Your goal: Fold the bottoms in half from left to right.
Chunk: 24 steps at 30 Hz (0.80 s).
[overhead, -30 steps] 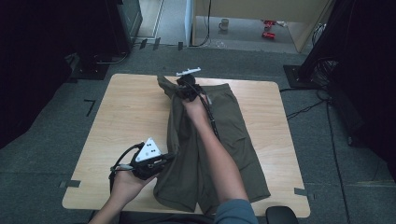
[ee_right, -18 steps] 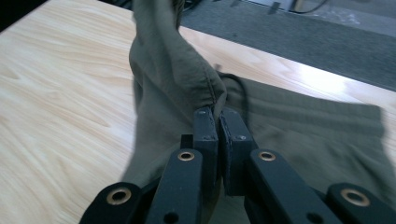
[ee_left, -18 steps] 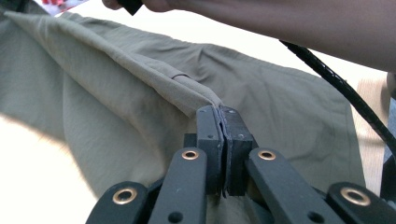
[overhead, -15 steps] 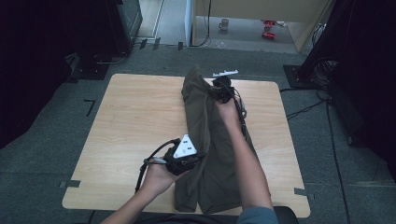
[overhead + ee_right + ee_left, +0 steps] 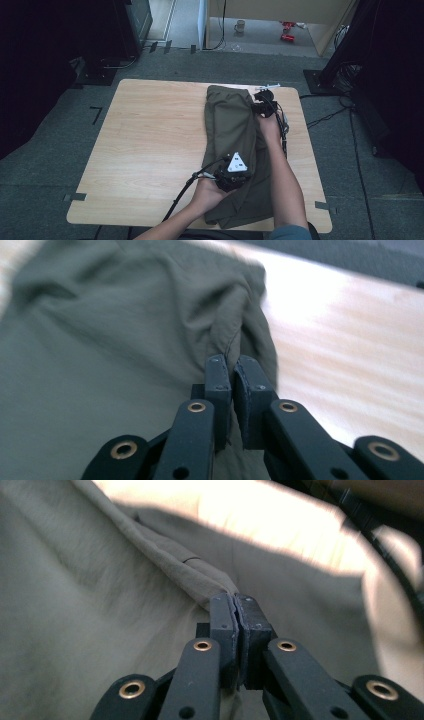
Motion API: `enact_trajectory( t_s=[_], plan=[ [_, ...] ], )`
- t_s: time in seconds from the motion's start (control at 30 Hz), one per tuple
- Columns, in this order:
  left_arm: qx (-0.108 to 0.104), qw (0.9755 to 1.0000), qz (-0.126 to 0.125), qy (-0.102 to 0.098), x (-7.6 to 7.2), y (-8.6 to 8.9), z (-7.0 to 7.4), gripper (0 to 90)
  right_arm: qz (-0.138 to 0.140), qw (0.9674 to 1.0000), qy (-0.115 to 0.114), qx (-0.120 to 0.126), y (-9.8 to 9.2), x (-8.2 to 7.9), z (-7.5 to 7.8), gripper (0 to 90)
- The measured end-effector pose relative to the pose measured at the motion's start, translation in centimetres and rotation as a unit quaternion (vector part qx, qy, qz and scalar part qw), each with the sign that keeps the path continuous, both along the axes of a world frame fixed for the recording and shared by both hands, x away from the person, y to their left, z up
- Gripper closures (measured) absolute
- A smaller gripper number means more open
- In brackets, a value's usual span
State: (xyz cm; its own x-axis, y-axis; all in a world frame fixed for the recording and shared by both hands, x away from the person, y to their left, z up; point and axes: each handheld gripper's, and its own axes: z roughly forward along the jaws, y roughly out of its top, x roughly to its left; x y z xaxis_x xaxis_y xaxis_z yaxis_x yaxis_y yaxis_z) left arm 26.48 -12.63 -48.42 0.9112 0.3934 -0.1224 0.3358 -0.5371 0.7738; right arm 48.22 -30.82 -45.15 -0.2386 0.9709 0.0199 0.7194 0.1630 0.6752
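An olive-green garment lies folded lengthwise on the right half of the wooden table. My left gripper is over its near part and is shut on a folded hem of the garment, pinched between the pads. At the far right edge of the cloth, my right gripper is shut on a bunched fold of the garment. Both forearms lie over the cloth.
A black cable trails from the left gripper across the table's front. Another cable runs beside the right forearm. The table's right edge is close to the cloth. Dark stands and floor cables surround the table.
Both grippers have moved to the right, carrying the garment's left side over onto its right side. The cloth is now a narrower strip farther right on the table.
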Motion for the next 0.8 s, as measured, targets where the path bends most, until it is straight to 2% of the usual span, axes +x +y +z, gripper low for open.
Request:
enact_trajectory(
  t_s=[0.03,0.1,0.17,0.2,0.3,0.4,0.47,0.6,0.8],
  plan=[
    [0.013,0.9999,-0.003,0.003,0.1,-0.1,-0.4,87.1,-0.002,1.0,0.007,-0.006,-0.3,0.0,-0.4,84.0],
    [0.021,0.9997,-0.002,0.01,0.3,0.1,-1.0,86.3,-0.008,0.9997,0.016,-0.015,-0.8,-0.1,-1.1,85.1],
    [0.03,0.9992,0.002,0.028,0.8,0.4,-1.7,85.7,-0.018,0.9987,0.027,-0.04,-1.4,-0.1,-1.7,85.2],
    [0.035,0.9989,0.004,0.03,0.9,0.5,-1.9,85.6,-0.025,0.9984,0.029,-0.041,-1.8,-0.2,-2.2,85.2],
    [0.045,0.9983,0.005,0.038,1.2,0.9,-2.5,85.6,-0.034,0.9985,0.038,-0.021,-2.6,-0.3,-2.8,85.2],
    [0.04,0.9983,0.004,0.043,1.5,1.1,-2.7,85.7,-0.036,0.9986,0.036,-0.012,-2.9,-0.5,-3.0,85.2],
    [0.045,0.9985,0.0,0.033,1.5,1.2,-2.7,86.2,-0.036,0.9987,0.035,-0.009,-2.8,-0.6,-3.0,85.2],
    [0.048,0.9983,0.002,0.031,2.0,1.9,-2.6,86.4,-0.024,0.9993,0.027,-0.003,-2.0,-0.7,-2.6,85.1],
    [0.062,0.9975,0.011,0.033,3.2,3.9,-2.4,86.2,-0.003,0.9998,0.021,0.0,-0.4,-0.7,-2.4,84.2]
  ],
)
